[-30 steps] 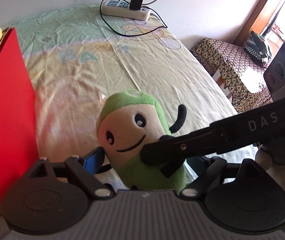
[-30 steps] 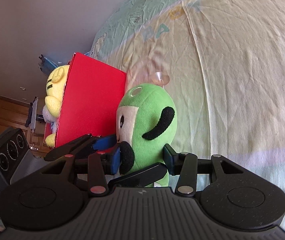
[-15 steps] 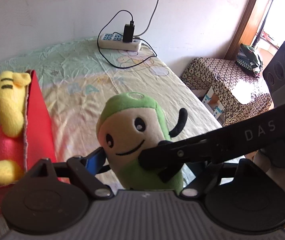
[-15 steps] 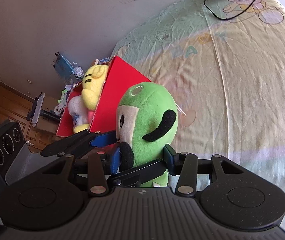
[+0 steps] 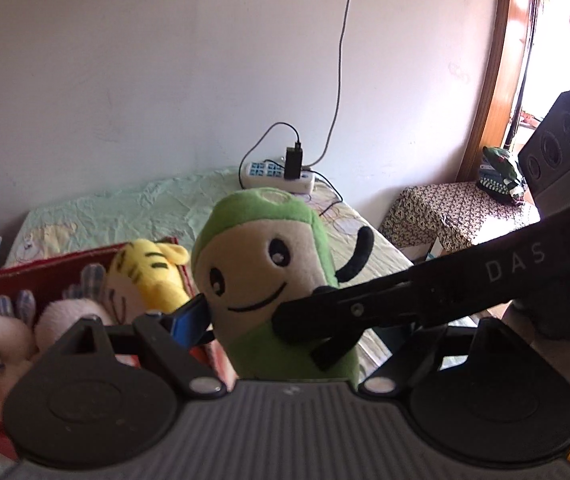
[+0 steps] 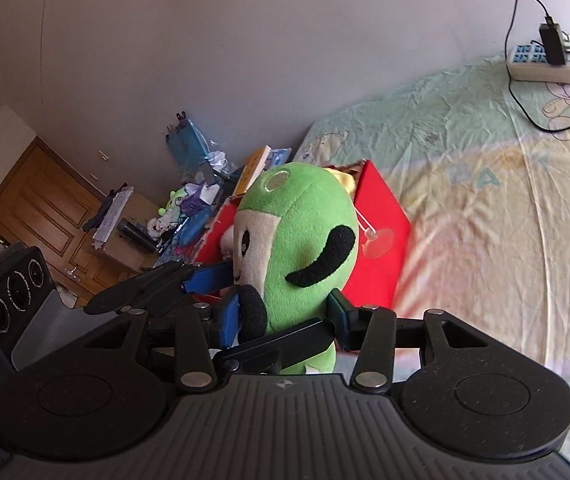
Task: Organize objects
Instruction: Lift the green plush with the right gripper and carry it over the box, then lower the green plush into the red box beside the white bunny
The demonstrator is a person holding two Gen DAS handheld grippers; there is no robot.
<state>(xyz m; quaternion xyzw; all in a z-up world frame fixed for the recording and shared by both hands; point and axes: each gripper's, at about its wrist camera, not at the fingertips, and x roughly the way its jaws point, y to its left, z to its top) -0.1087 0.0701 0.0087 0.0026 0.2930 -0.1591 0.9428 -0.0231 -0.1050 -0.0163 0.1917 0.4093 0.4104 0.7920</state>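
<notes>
A green plush toy (image 5: 261,264) with a cream smiling face hangs above the bed, held from two sides. My left gripper (image 5: 277,320) is shut on its lower body; its blue left pad (image 5: 191,316) presses the toy's side, and the other pad is hidden. My right gripper (image 6: 283,316) is shut on the same toy (image 6: 305,232), one blue pad on each flank. A clear suction cup (image 6: 379,240) dangles from the toy. Just behind it stands the red box (image 5: 65,264) (image 6: 385,284), holding a yellow tiger plush (image 5: 153,272) and other soft toys.
The bed sheet (image 6: 485,220) stretches to the right. A power strip (image 5: 281,176) with a plugged charger and cables lies at the bed's far end. A patterned-cloth side table (image 5: 457,216) stands right of the bed; a cluttered desk (image 6: 189,208) and wooden cabinet (image 6: 45,208) lie beyond the box.
Both grippers have risen with the green plush held between them. The views tilted up, so the box's open top and the toys inside came into sight.
</notes>
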